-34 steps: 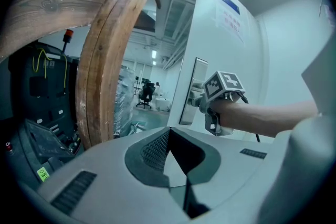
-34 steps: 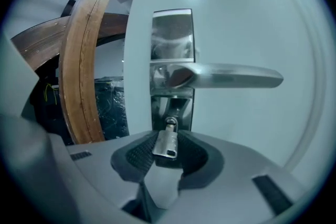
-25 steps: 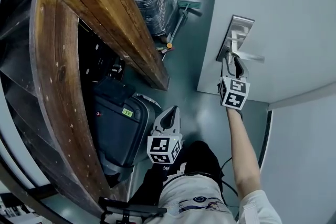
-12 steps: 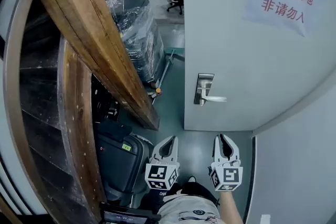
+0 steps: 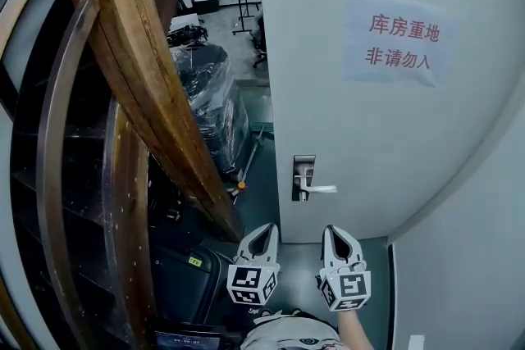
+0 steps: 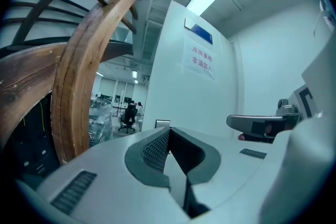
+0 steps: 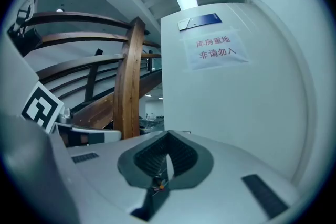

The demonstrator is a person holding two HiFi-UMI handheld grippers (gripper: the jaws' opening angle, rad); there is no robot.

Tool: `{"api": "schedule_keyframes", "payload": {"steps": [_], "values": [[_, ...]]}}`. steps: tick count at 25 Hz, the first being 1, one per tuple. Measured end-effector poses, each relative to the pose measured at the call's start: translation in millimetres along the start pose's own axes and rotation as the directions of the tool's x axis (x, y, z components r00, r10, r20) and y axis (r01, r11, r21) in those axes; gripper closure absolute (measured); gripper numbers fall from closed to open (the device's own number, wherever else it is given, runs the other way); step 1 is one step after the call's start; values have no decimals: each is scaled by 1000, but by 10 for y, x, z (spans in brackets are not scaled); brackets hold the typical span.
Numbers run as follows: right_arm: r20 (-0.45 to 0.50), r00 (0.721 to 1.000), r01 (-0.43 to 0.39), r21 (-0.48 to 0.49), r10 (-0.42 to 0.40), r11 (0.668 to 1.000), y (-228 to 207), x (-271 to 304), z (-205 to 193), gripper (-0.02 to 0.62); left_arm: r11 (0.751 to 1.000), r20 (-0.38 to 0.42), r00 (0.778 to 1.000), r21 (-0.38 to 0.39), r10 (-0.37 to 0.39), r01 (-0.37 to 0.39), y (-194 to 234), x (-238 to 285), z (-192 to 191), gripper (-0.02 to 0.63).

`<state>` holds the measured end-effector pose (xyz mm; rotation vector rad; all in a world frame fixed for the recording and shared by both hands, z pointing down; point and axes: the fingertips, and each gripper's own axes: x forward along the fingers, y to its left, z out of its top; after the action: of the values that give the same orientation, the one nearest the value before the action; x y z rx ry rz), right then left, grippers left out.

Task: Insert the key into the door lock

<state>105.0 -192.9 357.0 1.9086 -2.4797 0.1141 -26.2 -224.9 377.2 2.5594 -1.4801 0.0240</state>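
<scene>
the lock plate (image 5: 303,176) stands upright on the left edge of the door (image 5: 394,143), ahead of both your grippers, its lever handle (image 5: 321,189) pointing right; your right gripper (image 5: 335,230) is slightly nearer. its jaws have just been closing and now meet on nothing readable as a key, your left gripper (image 5: 264,229) is pressed together empty, and the key shows nowhere.

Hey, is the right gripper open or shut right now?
Shut. The right gripper's jaws have just closed and meet in the right gripper view, with no key or other thing seen between them.
</scene>
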Motion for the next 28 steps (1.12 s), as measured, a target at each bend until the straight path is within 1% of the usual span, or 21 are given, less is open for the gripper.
{"api": "schedule_keyframes", "payload": {"steps": [4, 9, 18, 28], "values": [[25, 1000, -12, -13, 13, 1000, 25, 8, 119, 589, 1000, 24, 999, 16, -22, 21, -65, 62, 113, 604], [43, 999, -12, -13, 13, 1000, 31, 9, 199, 589, 999, 36, 999, 24, -32, 31, -106, 81, 162, 604], [27, 1000, -5, -10, 6, 1000, 49, 5, 156, 589, 998, 30, 998, 25, -51, 51, -136, 96, 139, 604], [0, 1000, -14, 3, 14, 1000, 77, 31, 41, 589, 999, 10, 999, 23, -45, 45, -89, 92, 62, 604]]}}
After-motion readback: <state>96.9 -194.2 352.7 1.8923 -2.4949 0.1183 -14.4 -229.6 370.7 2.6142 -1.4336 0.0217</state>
